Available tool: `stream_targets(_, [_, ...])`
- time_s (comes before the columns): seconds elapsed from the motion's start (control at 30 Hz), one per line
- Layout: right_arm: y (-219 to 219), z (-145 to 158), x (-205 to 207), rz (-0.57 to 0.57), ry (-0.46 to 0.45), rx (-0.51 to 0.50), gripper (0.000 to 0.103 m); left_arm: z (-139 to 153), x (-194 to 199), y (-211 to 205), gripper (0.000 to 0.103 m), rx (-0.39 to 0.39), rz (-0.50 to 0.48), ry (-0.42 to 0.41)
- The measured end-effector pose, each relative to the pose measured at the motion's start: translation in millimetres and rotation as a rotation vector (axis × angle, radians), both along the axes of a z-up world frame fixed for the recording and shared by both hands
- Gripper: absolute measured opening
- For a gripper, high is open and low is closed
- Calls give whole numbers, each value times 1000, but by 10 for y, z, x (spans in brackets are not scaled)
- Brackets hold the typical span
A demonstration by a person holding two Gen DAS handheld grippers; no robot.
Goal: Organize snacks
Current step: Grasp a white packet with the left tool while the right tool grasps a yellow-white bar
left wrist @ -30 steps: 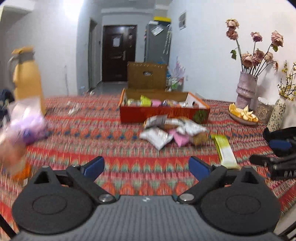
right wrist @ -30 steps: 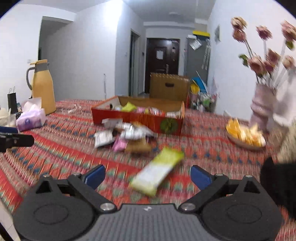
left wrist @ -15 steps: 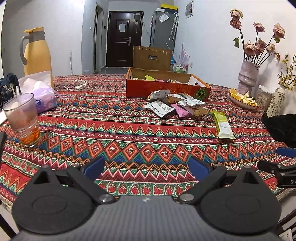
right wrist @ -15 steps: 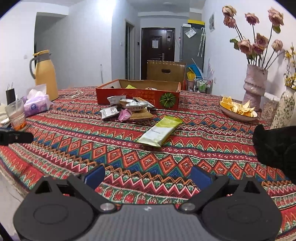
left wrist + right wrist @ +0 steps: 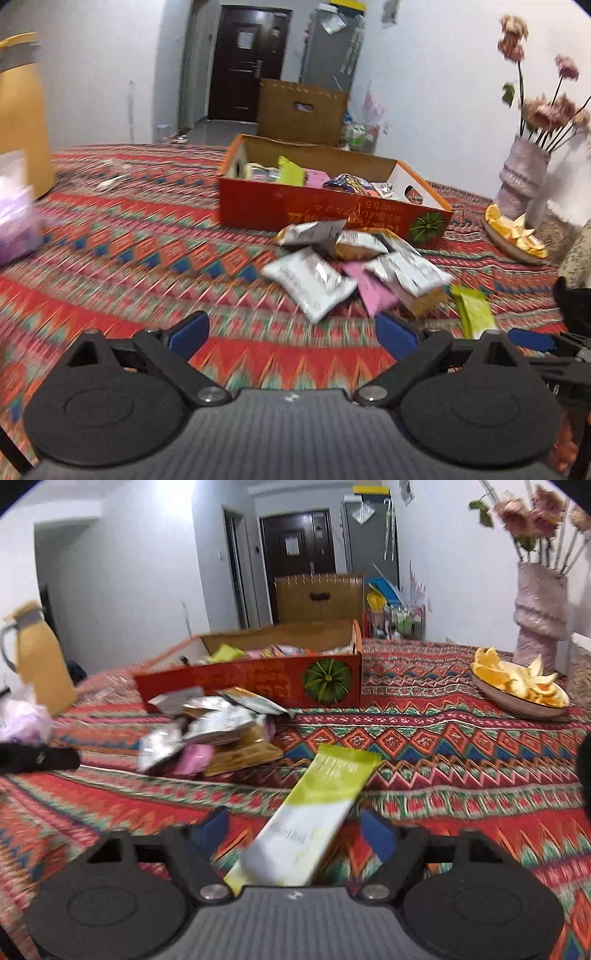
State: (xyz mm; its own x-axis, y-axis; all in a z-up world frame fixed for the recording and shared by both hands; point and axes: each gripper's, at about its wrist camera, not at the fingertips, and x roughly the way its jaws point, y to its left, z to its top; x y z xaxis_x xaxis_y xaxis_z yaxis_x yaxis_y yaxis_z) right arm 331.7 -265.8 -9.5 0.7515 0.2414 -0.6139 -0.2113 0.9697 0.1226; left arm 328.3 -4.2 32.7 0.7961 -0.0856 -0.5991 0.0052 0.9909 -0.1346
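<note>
A red cardboard box [image 5: 325,206] [image 5: 258,686] with several snacks inside stands on the patterned tablecloth. A pile of loose snack packets [image 5: 351,266] [image 5: 207,731] lies in front of it. A long green snack bar [image 5: 310,808] [image 5: 471,310] lies on the cloth, its near end between the jaws of my right gripper [image 5: 295,830], which is open around it. My left gripper [image 5: 291,330] is open and empty, low over the cloth just short of the pile.
A yellow thermos [image 5: 40,664] and a tissue pack [image 5: 14,218] stand at the left. A vase of dried roses [image 5: 539,616] and a plate of orange peel [image 5: 517,686] stand at the right. A black object [image 5: 576,306] lies at the right edge.
Both grippers have moved forward toward the snacks. The green bar now lies between the right gripper's open jaws. The left gripper has come close to the packet pile.
</note>
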Motion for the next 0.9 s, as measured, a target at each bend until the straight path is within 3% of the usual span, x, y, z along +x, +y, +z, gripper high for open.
stream_targets(0.1, [80,-88,195,32,14,-66,45,-123,508,-95,94,2,6,21])
stream_targets(0.23, [51,-139,319,55,5,-123,39,-346,906,-201,63,75,48,45])
stream_targets(0.3, [6,-142,383,49,2,-129,39,-443,964,-177,62,31,29,57])
stream_targets(0.37, [-15,-151,435,47,-6,-146,39,-478,994,-147,71,-5,29,49])
stream_targets(0.53, [-12,-177,517,49,-17,-139,41,-504,1069,-156,74,-35,13,24])
stream_targets(0.6, [-2,-178,526,51,-18,-141,41,-515,1082,-187,71,-26,3,16])
stream_targets(0.63, [-1,-182,527,52,-20,-141,41,-516,1080,-207,49,-7,-8,13])
stream_targets(0.77, [2,-178,490,59,-14,-136,39,-488,987,-264,48,39,-51,38])
stream_targets(0.9, [34,-159,269,68,-16,-155,37,-439,624,-264,47,73,-57,60])
